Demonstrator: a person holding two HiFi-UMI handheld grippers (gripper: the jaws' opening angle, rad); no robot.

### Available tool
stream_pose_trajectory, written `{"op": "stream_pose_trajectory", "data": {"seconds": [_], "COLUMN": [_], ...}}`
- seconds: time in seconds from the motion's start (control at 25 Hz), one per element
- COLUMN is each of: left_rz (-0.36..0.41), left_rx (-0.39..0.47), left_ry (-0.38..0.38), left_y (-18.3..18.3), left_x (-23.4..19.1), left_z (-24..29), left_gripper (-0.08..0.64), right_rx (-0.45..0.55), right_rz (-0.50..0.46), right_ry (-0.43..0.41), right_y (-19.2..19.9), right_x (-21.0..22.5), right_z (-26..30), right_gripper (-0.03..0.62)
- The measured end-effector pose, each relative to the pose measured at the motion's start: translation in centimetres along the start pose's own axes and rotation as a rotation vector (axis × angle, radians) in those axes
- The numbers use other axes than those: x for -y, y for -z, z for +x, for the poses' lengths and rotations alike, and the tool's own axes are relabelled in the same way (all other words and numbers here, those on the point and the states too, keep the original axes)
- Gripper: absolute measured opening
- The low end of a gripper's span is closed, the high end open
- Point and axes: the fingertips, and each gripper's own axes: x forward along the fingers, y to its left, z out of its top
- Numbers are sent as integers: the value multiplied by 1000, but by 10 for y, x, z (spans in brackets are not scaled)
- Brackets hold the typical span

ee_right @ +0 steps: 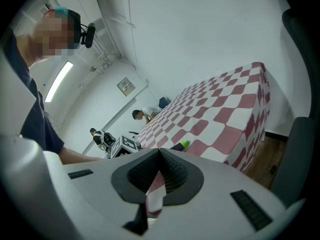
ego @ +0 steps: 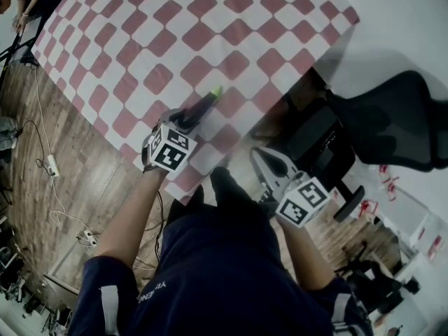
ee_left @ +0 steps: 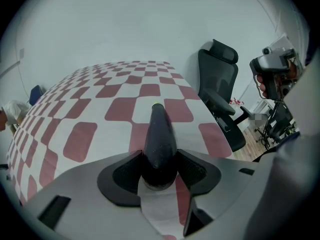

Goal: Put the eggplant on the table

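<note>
A dark purple eggplant (ego: pixel 199 108) with a green tip is held in my left gripper (ego: pixel 187 122) over the near edge of the red-and-white checked table (ego: pixel 210 26). In the left gripper view the black pads press on both sides of the eggplant (ee_left: pixel 159 143), whose green tip points out over the tablecloth (ee_left: pixel 90 114). I cannot tell whether it touches the cloth. My right gripper (ego: pixel 269 165) hangs off the table's near right corner, shut with nothing in it. In the right gripper view its pads (ee_right: pixel 172 171) meet, and the eggplant's tip (ee_right: pixel 184 145) shows beyond.
A black office chair (ego: pixel 392 117) stands right of the table, close to my right gripper, also visible as the chair (ee_left: pixel 220 94). Cables and a power strip (ego: pixel 50 165) lie on the wooden floor at left. People (ee_right: pixel 140 115) sit far off behind the table.
</note>
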Motion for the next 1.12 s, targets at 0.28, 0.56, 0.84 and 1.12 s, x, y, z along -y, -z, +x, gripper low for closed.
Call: {"op": "stream_pose_trajectory", "data": {"seconds": [0.28,0.56,0.84,1.12], "left_rz": [1,-3,-46,-53], "left_rx": [-6,60,247,421], "left_ry": [18,-18,7,26], "left_y": [-1,-9,-27,-34], "left_x": [4,-2,2,9], "left_z": [0,-27,-83,-150], "left_gripper": [259,270,268,201], "right_rx": [4,12,58,117], "right_rz": [-5,-31,-65,-102], "right_ry": [-3,-12,-1,12], "right_y": [-2,-5,-18,-32], "right_x": [0,-11,-28,-52], "right_z": [-3,-2,-2,-1], "right_gripper": [15,15,15,15]}}
